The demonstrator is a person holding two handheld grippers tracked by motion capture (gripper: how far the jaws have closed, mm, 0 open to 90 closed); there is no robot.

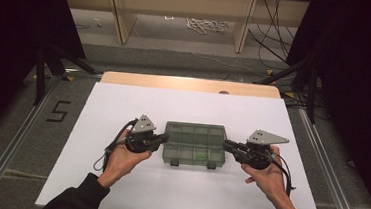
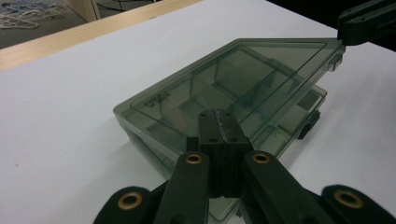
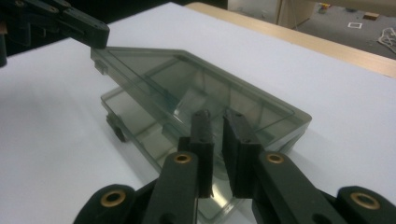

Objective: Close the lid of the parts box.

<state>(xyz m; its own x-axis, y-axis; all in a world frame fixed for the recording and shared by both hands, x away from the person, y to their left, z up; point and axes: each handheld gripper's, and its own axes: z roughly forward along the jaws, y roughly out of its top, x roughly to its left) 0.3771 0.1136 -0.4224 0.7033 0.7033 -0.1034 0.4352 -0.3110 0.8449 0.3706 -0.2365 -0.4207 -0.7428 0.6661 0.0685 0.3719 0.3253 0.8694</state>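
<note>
On the white sheet [image 1: 186, 195], near the person's edge, a smoky plastic box [image 1: 195, 144] is flanked by both tools. Its lid [image 2: 233, 79] is seen lifted at the front edge. The left gripper [image 2: 219, 122] is pressed together on the lid's left end; the right gripper [image 3: 220, 122] is slightly parted at the right end. Farther off, the wooden table edge [image 1: 190, 84] and floor cables [image 1: 207, 25] are seen.

Dim, even light; soft focus; dark surroundings; faint shadows.
</note>
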